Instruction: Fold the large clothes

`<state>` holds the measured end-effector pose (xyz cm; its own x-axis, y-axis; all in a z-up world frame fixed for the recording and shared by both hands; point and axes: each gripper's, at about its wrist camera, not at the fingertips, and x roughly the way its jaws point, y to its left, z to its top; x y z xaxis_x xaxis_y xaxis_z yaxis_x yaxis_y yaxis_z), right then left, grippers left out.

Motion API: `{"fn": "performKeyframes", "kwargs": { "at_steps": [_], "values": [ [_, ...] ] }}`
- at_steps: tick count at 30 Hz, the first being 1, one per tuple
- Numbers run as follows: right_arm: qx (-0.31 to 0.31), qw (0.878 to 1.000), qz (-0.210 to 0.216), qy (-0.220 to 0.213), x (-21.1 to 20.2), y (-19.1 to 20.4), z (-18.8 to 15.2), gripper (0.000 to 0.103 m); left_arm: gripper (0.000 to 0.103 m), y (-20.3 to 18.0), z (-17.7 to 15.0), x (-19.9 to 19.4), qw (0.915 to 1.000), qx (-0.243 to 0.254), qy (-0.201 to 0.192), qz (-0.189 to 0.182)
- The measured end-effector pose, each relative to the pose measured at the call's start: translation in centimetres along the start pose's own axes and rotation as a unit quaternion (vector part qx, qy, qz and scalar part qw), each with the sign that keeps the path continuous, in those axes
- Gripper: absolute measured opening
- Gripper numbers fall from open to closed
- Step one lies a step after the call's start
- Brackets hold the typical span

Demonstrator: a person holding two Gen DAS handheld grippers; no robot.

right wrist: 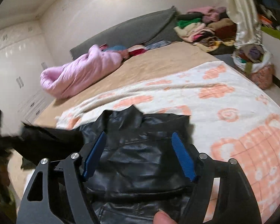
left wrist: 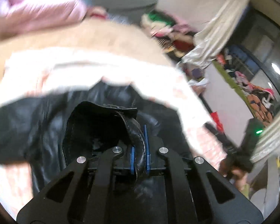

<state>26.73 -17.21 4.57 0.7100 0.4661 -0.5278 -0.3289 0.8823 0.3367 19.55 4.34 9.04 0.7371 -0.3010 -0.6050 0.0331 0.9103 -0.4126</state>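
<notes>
We note the left gripper [left wrist: 140, 145] pinching a thick fold of the glossy black leather jacket [right wrist: 140, 160]; the right gripper [right wrist: 139, 155] gapes above it, gripping nothing.

We see a bed [right wrist: 158, 63] covered by a tan sheet [right wrist: 164, 59], with a grey headboard cushion [right wrist: 132, 28] along its far edge. Over the near part of the sheet lies a white blanket with peach flowers [right wrist: 224, 97]. On this blanket rests a black leather jacket [right wrist: 140, 160], partly lifted at one edge. A pink padded coat [right wrist: 80, 72] lies on the sheet near the headboard, and a heap of mixed clothes [right wrist: 205, 26] sits at the far corner.
</notes>
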Motion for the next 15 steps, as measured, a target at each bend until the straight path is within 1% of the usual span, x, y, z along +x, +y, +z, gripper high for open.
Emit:
{"fn": "performKeyframes", "kwargs": {
  "at_steps": [2,3,5,7,9,10,12,14,15],
  "values": [
    [0.010,1.000,-0.005,-0.007,-0.1,-0.7,0.0,0.070,0.002,-0.5,1.5,-1.4,0.9997,0.013,-0.021,-0.004],
    [0.013,1.000,-0.006,-0.008,0.0,-1.0,0.0,0.070,0.002,-0.4,2.3,-2.0,0.9993,0.021,-0.032,0.005],
    [0.015,1.000,-0.009,-0.005,0.3,-1.2,-0.1,0.070,0.002,0.6,3.2,-2.3,0.9988,0.020,-0.041,0.019],
    [0.014,1.000,-0.014,-0.004,0.5,-1.2,-0.2,0.070,0.002,2.5,3.3,-2.0,0.9985,0.014,-0.039,0.036],
    [0.007,1.000,-0.021,-0.001,0.9,-1.1,-0.5,0.070,0.002,4.6,2.8,-1.1,0.9978,0.009,-0.032,0.057],
    [0.004,1.000,-0.027,0.001,1.1,-1.0,-0.6,0.070,0.002,5.6,2.3,-0.8,0.9977,0.004,-0.027,0.062],
    [-0.007,0.999,-0.050,0.007,1.7,-0.9,-0.9,0.070,0.002,7.4,1.3,0.5,0.9967,0.001,-0.017,0.079],
    [-0.017,0.998,-0.065,0.012,2.3,-0.8,-1.1,0.069,0.002,9.0,0.2,1.4,0.9963,-0.002,-0.004,0.086],
    [-0.021,0.997,-0.067,0.015,2.6,-0.7,-1.3,0.069,0.002,9.9,-0.6,2.0,0.9962,-0.013,0.006,0.086]
  ]
}}
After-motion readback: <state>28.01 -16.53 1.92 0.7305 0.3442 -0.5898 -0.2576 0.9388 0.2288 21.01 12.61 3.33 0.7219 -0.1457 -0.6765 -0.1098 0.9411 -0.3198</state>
